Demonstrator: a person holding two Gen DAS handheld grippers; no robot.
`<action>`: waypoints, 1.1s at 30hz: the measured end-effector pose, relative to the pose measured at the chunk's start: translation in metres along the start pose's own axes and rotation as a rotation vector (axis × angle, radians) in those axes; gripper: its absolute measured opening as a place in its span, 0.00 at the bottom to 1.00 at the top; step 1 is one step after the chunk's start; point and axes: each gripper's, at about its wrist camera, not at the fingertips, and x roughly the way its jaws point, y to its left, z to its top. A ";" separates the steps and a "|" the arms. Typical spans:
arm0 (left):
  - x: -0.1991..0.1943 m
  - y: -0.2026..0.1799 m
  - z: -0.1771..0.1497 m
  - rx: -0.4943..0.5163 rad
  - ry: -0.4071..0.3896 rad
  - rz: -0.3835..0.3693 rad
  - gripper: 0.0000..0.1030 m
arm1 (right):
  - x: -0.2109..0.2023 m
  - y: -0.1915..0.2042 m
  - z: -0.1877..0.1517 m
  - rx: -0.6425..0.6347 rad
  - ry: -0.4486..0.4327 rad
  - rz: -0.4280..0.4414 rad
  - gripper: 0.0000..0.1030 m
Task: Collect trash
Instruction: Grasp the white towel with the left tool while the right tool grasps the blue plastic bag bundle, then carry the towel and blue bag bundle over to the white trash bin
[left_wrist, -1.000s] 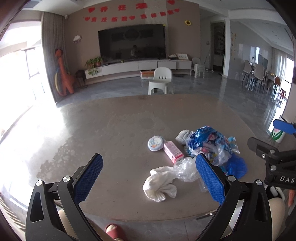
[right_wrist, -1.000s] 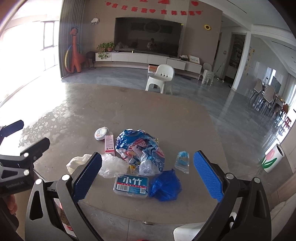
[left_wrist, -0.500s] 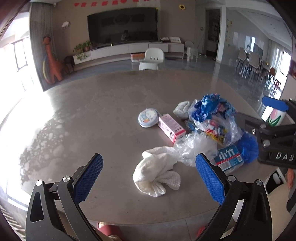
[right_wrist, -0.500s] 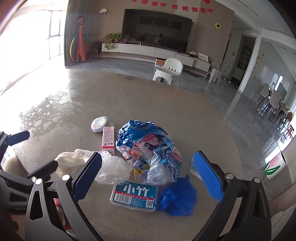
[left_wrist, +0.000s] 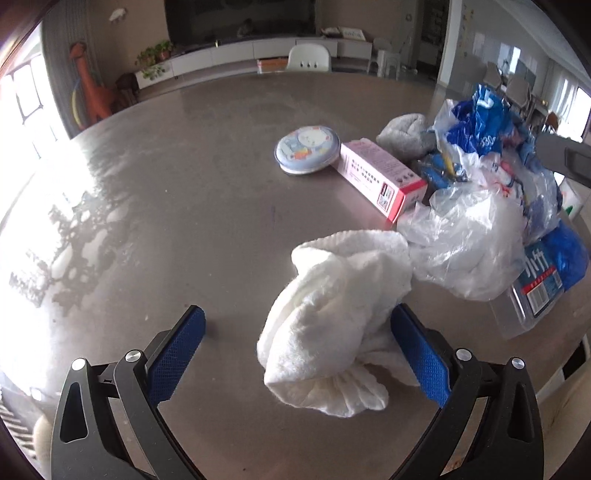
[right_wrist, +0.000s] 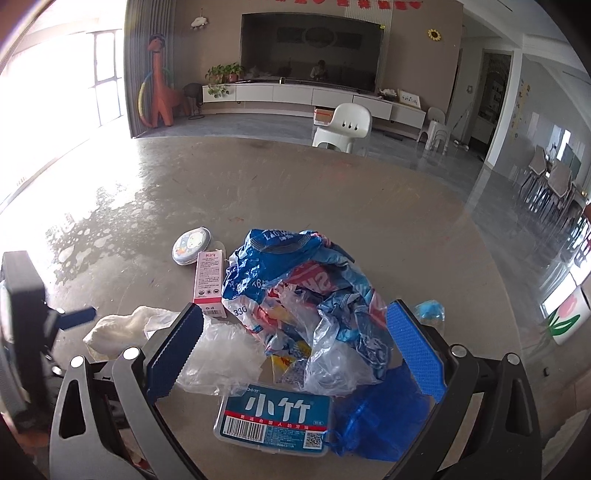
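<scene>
Landmark: pink carton, lying flat on the grey table; all places below are given relative to it.
Round tin: pale blue lid with a cartoon print, touching the carton's far left end.
Grey cloth: bunched just beyond the carton's far right side.
White towel: crumpled heap on the near side of the carton, close to its near end.
Clear plastic bag: crumpled, to the right of the carton's near end, touching the towel.
Blue printed bags: large crinkled heap to the right of the carton, with red and white lettering.
Clear lidded box: blue label with white characters and a barcode, on the near right side of the carton, at the table edge.
Dark blue bag: wadded, just right of the box.
Small blue scrap: far right of the carton, beyond the heap.
Left gripper: jaws spread wide, low over the table; the towel lies between them, against the right finger.
Right gripper: jaws spread wide, holding nothing, with the bag heap between the fingers.
</scene>
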 end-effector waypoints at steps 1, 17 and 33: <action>0.001 -0.001 -0.001 0.003 -0.010 0.000 0.95 | 0.001 -0.001 0.000 -0.001 0.001 -0.001 0.96; -0.055 0.008 0.016 0.032 -0.109 -0.092 0.17 | 0.055 -0.013 0.008 -0.043 0.109 0.012 0.96; -0.127 -0.008 0.025 0.060 -0.263 -0.078 0.17 | 0.002 -0.041 0.035 0.047 0.039 0.137 0.45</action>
